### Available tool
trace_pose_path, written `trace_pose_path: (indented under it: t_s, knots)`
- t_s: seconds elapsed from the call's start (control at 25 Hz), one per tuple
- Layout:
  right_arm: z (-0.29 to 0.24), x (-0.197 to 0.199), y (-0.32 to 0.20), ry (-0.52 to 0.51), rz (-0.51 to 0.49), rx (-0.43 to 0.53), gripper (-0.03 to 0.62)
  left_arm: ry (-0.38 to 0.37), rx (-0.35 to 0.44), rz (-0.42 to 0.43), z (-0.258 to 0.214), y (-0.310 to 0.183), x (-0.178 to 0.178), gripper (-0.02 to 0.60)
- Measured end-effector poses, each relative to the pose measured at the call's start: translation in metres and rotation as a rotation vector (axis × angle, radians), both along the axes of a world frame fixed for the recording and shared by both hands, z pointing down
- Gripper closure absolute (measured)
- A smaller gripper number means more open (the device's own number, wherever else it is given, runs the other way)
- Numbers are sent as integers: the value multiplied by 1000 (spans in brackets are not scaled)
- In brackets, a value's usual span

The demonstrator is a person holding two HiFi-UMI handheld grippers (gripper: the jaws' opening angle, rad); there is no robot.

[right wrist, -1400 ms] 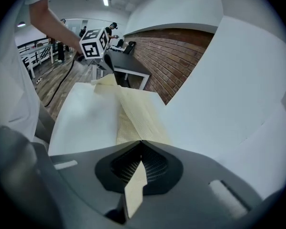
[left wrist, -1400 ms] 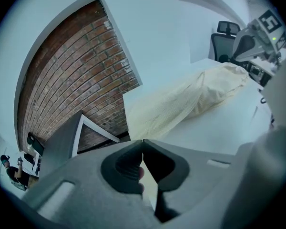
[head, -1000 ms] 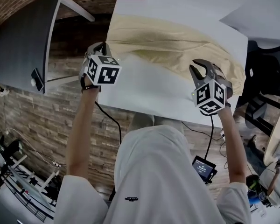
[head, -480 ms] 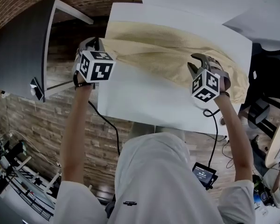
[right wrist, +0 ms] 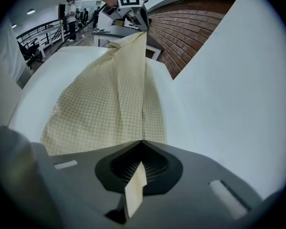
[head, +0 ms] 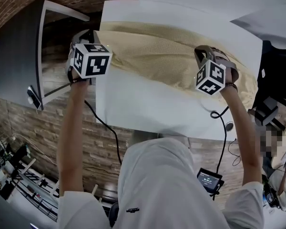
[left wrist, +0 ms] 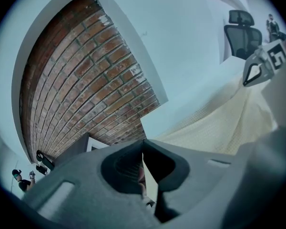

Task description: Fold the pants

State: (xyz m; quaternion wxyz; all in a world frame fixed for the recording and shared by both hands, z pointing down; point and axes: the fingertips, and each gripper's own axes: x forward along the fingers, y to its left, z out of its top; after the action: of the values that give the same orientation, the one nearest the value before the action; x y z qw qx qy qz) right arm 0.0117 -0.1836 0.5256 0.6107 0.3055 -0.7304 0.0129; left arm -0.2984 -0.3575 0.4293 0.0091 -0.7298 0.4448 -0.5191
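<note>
White tabletop [head: 148, 109] fills the head view, with a brick wall [left wrist: 86, 80] beyond. At its left edge we hold the left gripper [head: 91, 34], fingers pressed together on a corner of the cream pants [head: 152, 56]; only its own view shows that pinch. The cloth stretches right to our right gripper [head: 203, 52], whose fingers have just closed, pinching the other end.

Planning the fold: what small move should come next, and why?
Probably lift both ends slightly together: the left gripper and the right gripper, whose jaws just closed, each pinch the pants, which lie stretched between them on the table.
</note>
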Motion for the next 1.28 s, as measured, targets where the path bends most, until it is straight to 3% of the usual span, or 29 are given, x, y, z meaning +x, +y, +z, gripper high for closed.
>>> trace_pose_path:
  t_s: [0.24,0.28,0.32,0.36,0.48,0.6,0.72,0.76,0.8,1.0,1.12,1.2,1.24,1.28]
  knots:
    - [-10,3,-16,-72,40,-2,586,-14,6,-8,7,-22,-3,574]
    - [-10,3,-16,-106,64,-24,549,-19,7,-9,8,-24,-4,574]
    - [-9,4,-16,-134,85,-51,459,-24,8,-9,9,-26,-5,574]
    - [-6,6,-16,-149,99,-73,433,-29,10,-10,10,-28,-6,574]
    - [7,17,-15,-120,111,-124,491,-37,14,-11,12,-31,-7,574]
    - [21,18,-10,-112,116,-202,477,-43,16,-3,14,-32,-7,574]
    - [22,19,-12,-103,110,-202,482,-51,18,3,17,-35,-7,574]
    - [20,20,-13,-93,98,-194,567,-50,20,0,16,-36,-7,574]
    - [17,20,-13,-85,84,-192,588,-48,23,-2,15,-38,-7,574]
    - [10,25,-16,-78,79,-171,586,-41,40,6,7,-39,-4,574]
    - [22,30,-13,-82,95,-240,462,-41,39,7,6,-39,-4,574]
    - [25,29,-13,-91,88,-272,503,-43,39,8,7,-41,-4,574]
    - [23,28,-14,-88,81,-269,579,-45,40,8,6,-42,-5,574]
    - [21,28,-15,-81,72,-262,582,-47,43,6,5,-43,-7,574]
